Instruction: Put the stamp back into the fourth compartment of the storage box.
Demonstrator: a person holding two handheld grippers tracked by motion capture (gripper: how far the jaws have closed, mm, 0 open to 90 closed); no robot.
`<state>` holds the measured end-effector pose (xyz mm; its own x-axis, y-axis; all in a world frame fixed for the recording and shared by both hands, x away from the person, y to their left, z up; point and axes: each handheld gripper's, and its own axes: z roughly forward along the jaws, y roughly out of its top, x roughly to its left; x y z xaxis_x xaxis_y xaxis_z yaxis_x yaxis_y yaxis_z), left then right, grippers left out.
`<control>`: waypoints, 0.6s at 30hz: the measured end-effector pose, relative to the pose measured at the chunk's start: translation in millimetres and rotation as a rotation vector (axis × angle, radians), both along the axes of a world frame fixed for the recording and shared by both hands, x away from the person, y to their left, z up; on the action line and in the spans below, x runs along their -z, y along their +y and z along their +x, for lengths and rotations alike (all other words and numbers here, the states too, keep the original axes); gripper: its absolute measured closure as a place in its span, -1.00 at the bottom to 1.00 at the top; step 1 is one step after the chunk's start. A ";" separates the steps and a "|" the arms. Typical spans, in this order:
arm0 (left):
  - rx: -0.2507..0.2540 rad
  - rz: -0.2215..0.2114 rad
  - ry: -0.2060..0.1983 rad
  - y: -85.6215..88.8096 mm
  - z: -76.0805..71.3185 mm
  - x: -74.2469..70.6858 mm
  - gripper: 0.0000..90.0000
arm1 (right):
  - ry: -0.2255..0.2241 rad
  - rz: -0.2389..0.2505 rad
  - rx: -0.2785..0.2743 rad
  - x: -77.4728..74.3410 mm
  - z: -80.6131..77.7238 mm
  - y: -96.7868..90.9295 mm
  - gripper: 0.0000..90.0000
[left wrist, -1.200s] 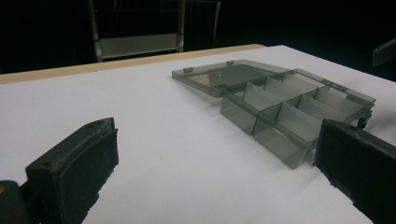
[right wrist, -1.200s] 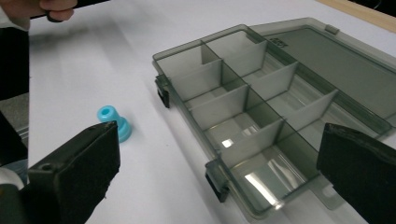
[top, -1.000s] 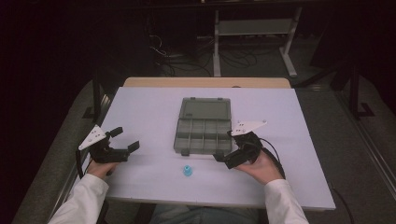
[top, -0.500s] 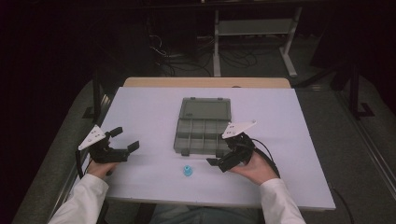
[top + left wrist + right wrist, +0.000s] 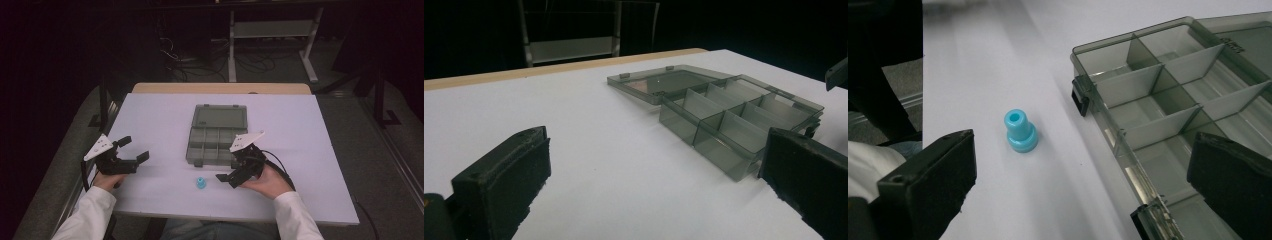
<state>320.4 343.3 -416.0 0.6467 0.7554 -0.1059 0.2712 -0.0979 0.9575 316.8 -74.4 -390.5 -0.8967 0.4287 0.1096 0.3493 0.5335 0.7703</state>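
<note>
High view: I've got the right gripper (image 5: 235,172) low at the near edge of the white worktop (image 5: 150,120), just right of one small blue plug (image 5: 200,183). Its fingers are spread wide, holding nothing, and aim left toward the plug. The left gripper (image 5: 131,151) sits well apart at the worktop's left edge, also wide open and empty. So the right hand is clearly nearer. One grey compartment box (image 5: 214,146) lies lid-open mid-worktop, just beyond the plug; the lid is folded flat on the far side.

Left gripper view: both black fingers (image 5: 504,180) stand far apart with bare worktop between them. The box (image 5: 729,125) is ahead and to the right, compartments looking empty.

Right gripper view: the plug (image 5: 1020,131) stands upright, long axis vertical, hole up, wider collar on the worktop. It lies ahead of the fingers (image 5: 933,175), nearer the left finger than the right, not touching either. The box (image 5: 1168,105) wall runs just beside it on the right. I count eight compartments from above, one plug, two grippers. My guess is that the next move is forward and slightly left to straddle the plug.
</note>
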 end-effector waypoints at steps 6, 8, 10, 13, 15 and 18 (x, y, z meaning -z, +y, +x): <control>0.000 0.000 0.000 -0.3 -0.2 -0.2 -1.00 | 0.019 -0.002 -0.023 1.5 0.2 4.3 -1.00; 0.001 0.002 0.000 0.0 -0.2 -0.2 -1.00 | 0.021 -0.005 -0.027 1.8 0.1 5.7 -1.00; 0.001 0.003 0.000 0.0 -0.2 -0.3 -1.00 | 0.028 -0.008 -0.032 2.4 -0.3 8.5 -1.00; 0.003 0.002 0.000 0.0 -0.2 -0.3 -1.00 | 0.025 -0.020 -0.041 3.4 -0.2 10.6 -1.00; 0.004 0.002 -0.001 0.2 -0.1 -0.3 -1.00 | 0.013 -0.033 -0.052 4.8 0.5 12.7 -1.00; 0.004 0.003 -0.001 0.3 -0.2 -0.4 -1.00 | 0.022 -0.044 -0.071 7.2 -0.1 19.2 -1.00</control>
